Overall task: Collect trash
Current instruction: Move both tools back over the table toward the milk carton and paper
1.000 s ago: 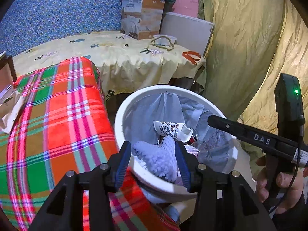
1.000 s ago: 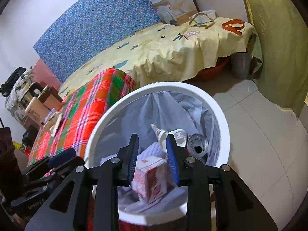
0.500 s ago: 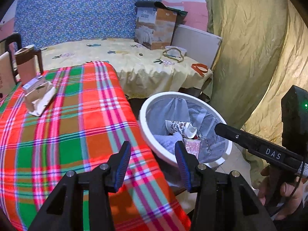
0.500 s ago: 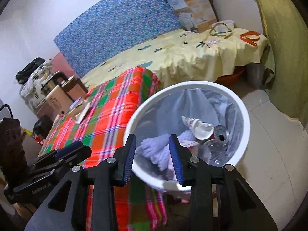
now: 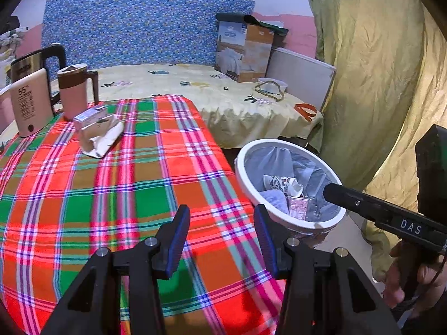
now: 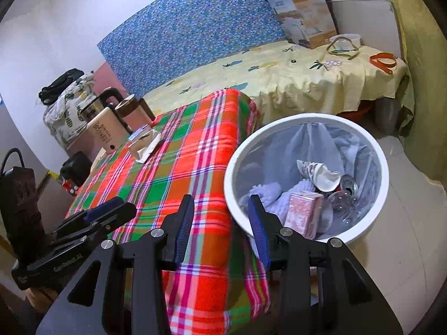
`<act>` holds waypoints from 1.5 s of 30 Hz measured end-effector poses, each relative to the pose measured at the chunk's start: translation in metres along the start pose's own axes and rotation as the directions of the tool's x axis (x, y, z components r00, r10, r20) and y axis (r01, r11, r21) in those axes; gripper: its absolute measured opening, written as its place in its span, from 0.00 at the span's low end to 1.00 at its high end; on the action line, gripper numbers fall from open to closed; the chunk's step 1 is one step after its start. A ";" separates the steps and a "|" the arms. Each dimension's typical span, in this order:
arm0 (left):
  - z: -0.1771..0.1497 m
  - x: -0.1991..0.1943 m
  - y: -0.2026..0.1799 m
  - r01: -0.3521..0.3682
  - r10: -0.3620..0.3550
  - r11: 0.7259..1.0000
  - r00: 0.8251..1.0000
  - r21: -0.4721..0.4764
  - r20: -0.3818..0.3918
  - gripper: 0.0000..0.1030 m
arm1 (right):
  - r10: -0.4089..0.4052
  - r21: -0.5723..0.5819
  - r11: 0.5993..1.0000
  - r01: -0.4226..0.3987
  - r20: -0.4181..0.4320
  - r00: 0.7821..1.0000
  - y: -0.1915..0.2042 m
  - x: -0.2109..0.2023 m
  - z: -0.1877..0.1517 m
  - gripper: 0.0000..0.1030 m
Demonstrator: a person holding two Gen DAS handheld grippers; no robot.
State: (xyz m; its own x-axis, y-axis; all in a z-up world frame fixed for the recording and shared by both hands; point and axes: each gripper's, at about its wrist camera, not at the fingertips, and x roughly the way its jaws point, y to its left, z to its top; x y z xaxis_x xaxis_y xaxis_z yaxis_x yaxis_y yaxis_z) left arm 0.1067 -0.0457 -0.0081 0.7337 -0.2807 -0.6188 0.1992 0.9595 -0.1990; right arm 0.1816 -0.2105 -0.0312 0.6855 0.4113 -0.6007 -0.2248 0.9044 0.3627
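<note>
Beside the plaid-covered table (image 5: 117, 184), a white bin (image 6: 279, 128) stands on the floor, already lined and holding a crushed paper cup (image 6: 321, 174), a pink carton (image 6: 303, 212) and a clear bottle (image 6: 342, 198). Both the left gripper (image 5: 220, 237) and the right gripper (image 6: 220, 223) are held above the near table edge, jaws spread and nothing carried. A fetching step appears to be in hand. One flattened carton (image 5: 97, 134) (beside the mugs at the far end) is left on the cloth; a long forward reach and a closing of the jaws over it would be called for next.
</note>
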 end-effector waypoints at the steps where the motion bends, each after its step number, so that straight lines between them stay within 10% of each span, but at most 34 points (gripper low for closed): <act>1: -0.001 -0.001 0.003 -0.005 0.005 1.000 1.000 -0.001 0.002 0.48 | 0.001 -0.002 1.000 -0.001 -0.003 1.000 0.002 0.001 0.000 0.41; 45: 0.051 0.005 0.155 -0.204 0.207 0.977 0.977 -0.058 0.054 0.48 | 0.067 -0.145 0.986 -0.084 -0.122 0.990 0.096 0.080 0.029 0.41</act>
State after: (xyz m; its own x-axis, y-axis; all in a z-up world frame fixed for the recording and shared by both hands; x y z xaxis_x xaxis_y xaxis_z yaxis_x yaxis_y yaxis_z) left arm 0.1744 0.1029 -0.0028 0.7933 -0.0741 -0.6043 0.0073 0.9936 -0.1123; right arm 0.2351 -0.0943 -0.0245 0.5792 0.4815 -0.6578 -0.3797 0.8734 0.3050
